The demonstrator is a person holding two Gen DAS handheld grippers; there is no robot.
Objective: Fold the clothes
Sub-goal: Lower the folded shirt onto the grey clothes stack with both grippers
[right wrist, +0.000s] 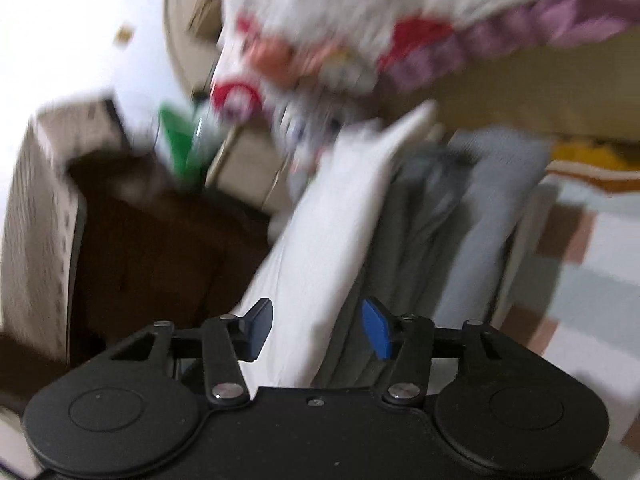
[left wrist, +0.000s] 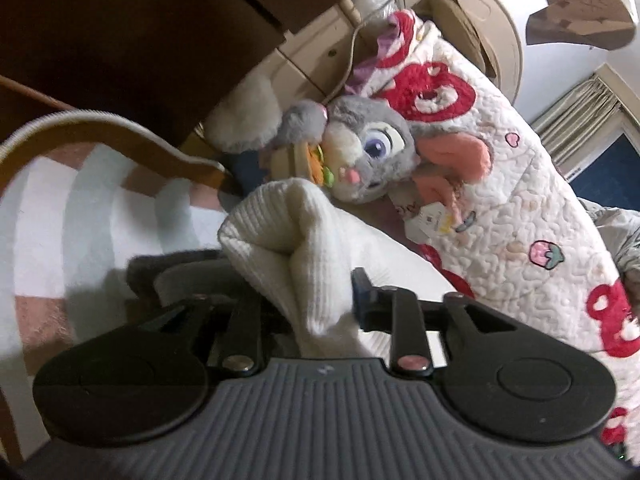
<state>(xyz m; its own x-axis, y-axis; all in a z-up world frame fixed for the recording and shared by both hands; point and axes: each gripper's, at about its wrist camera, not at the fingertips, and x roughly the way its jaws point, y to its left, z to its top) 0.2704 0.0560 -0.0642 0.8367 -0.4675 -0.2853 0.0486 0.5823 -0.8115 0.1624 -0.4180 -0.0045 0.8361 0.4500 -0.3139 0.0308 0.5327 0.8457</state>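
White ribbed knit garment point(left wrist: 288, 240), soft and floppy, pinched mid-frame by left gripper point(left wrist: 320, 300); right gripper point(right wrist: 318, 328) wide, empty; best regripped at an edge.

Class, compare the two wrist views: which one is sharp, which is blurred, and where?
Left wrist view: mostly sharp, the white knit garment and plush rabbit crisp, edges bent by the fisheye. Right wrist view: background smeared by motion blur, while the right gripper stays sharp.
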